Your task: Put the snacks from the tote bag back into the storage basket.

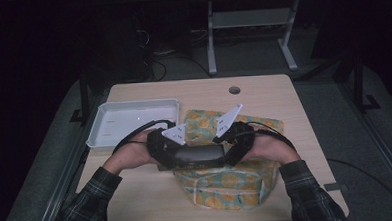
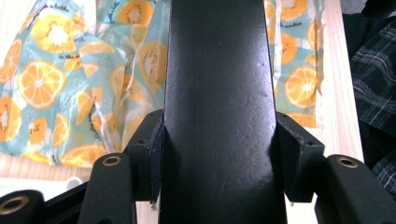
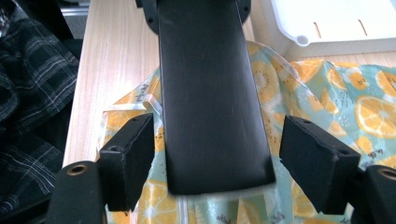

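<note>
Black, flat slab (image 1: 202, 155) clamped by left tool (image 1: 172, 152), right tool (image 1: 230, 148) spread around it.

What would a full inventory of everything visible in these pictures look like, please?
Black flat object: one, black, held between the two grippers above the bag.
Fruit-print bag: one, teal with orange slices, crumpled on the table under the hands.
Tray: one, white, on the table's left side.
Table: one, light wood, with a round hole near its far edge.
Frame: one, grey metal, on the floor beyond the table.
Left gripper: one, black, jaws shut against the black flat object's sides.
Right gripper: one, black, jaws apart beside the object's end.
Sleeves: two, dark plaid, at the bottom.
</note>
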### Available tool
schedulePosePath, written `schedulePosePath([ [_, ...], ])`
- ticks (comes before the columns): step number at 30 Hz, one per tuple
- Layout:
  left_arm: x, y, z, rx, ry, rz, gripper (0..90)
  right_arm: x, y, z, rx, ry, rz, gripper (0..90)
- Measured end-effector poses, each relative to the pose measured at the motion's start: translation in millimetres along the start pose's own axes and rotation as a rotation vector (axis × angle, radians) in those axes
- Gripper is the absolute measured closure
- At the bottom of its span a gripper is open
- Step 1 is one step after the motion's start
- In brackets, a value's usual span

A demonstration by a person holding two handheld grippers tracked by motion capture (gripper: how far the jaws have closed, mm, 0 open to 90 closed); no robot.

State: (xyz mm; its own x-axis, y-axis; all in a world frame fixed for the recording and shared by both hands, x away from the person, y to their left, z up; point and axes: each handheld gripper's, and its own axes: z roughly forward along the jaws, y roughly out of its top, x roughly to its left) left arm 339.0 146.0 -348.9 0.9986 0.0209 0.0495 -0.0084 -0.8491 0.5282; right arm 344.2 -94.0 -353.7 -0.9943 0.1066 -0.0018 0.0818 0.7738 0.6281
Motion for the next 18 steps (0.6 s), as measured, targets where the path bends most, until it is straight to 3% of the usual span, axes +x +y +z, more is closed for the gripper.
schedulePosePath([
  [10,6.5,-14.4,-11.4,0.015,0.006,-0.026,42.0,1.3,-27.1,-17.5,-0.056,-0.055,0.071,22.1],
  [18,16.5,-30.0,-25.3,0.021,0.027,-0.053,42.0,9.6,-53.1,-25.9,-0.059,-0.092,0.129,20.8],
])
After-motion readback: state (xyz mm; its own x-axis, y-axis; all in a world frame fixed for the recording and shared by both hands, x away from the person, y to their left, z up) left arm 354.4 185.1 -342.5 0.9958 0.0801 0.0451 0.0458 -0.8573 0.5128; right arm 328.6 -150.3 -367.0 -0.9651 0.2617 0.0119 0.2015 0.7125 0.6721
